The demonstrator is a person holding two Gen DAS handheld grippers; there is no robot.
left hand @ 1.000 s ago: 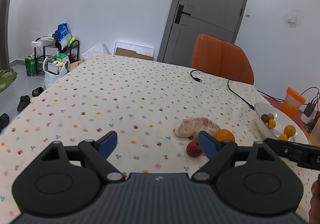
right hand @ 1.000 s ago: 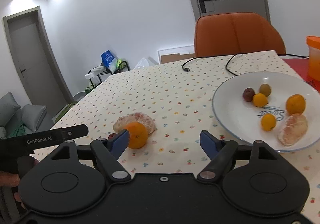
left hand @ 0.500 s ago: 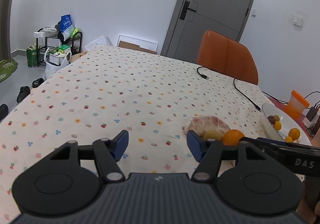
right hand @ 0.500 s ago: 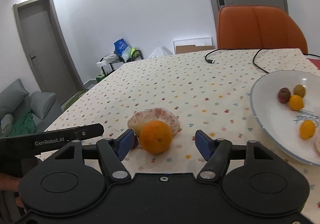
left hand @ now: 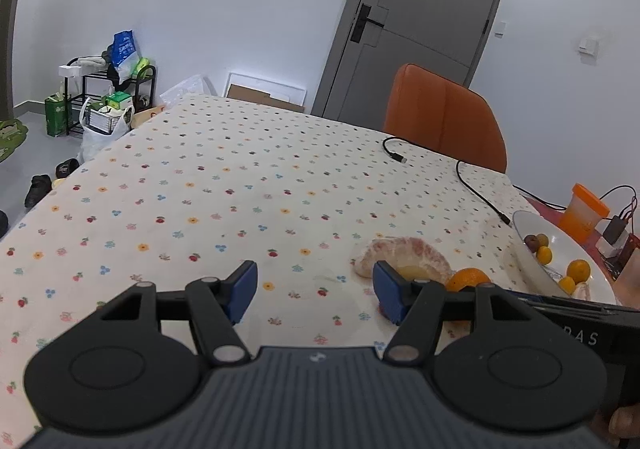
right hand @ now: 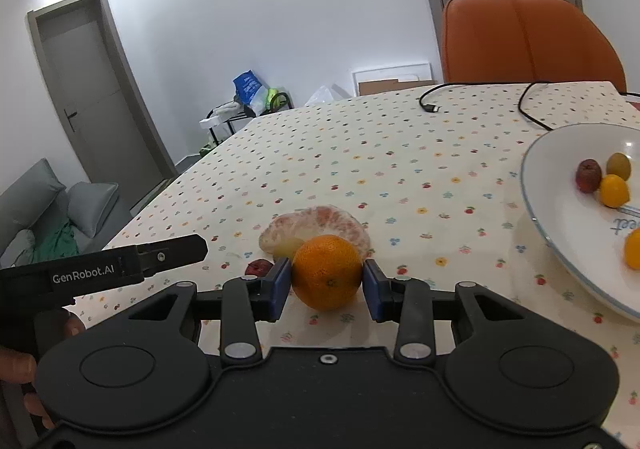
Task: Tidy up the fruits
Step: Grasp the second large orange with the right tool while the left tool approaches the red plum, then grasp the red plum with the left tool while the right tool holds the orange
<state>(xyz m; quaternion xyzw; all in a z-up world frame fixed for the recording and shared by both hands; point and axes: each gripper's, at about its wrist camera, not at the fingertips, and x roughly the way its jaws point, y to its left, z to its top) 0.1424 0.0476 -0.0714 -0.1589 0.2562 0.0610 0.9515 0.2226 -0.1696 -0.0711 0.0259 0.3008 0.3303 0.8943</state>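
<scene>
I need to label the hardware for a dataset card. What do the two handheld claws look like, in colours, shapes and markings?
Both match: the left claw and right claw have black linkage arms with silver pivot pins, two round black discs and blue pads. The left body is grey and ribbed. Seen from the right wrist, the left unit's black side reads "GenRobot.AI" in white.

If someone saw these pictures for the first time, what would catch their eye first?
Probably the orange, sitting between the right gripper's blue pads on the dotted tablecloth, with a peeled pomelo piece just behind it. Next, the white plate of small fruit to the right, and the orange chair at the far edge.
</scene>
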